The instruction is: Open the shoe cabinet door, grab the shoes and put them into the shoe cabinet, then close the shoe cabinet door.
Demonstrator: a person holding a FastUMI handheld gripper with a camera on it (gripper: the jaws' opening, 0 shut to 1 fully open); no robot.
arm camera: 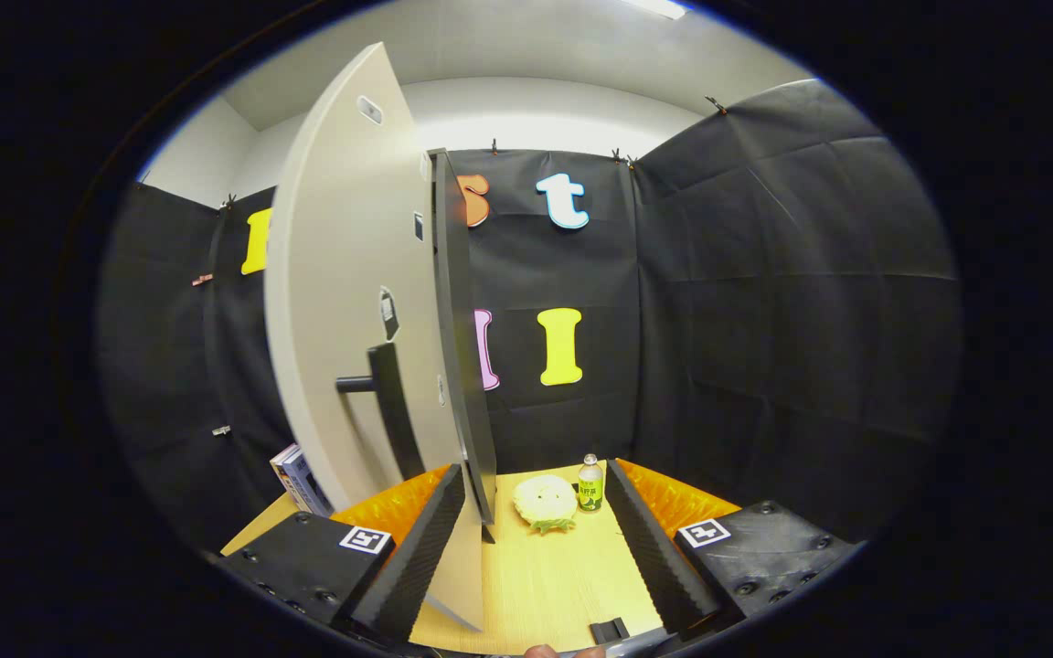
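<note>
We see our gripper point(536, 548) spread wide with nothing between its fingers, low over the wooden counter point(545, 585). The lower edge of the shoe cabinet door point(353, 302) stands just inside the left finger point(417, 548), not pinched. The door rises tall on the left, its dark bar handle point(389, 402) facing us. Farther off, a pale round object point(545, 501) and a small bottle point(590, 484) sit side by side between the fingers. A book point(300, 480) leans far left.

1. The gripper point(534, 557) is seen with its fingers spread apart, nothing gripped.
2. The edge of the shoe cabinet door point(353, 302) stands just inside the left finger point(417, 557).
3. A dark handle point(385, 402) is mounted on the door.
4. A pale round object point(545, 500) and a small bottle point(590, 484) are placed on the wooden table point(545, 585) beyond the fingers.
</note>
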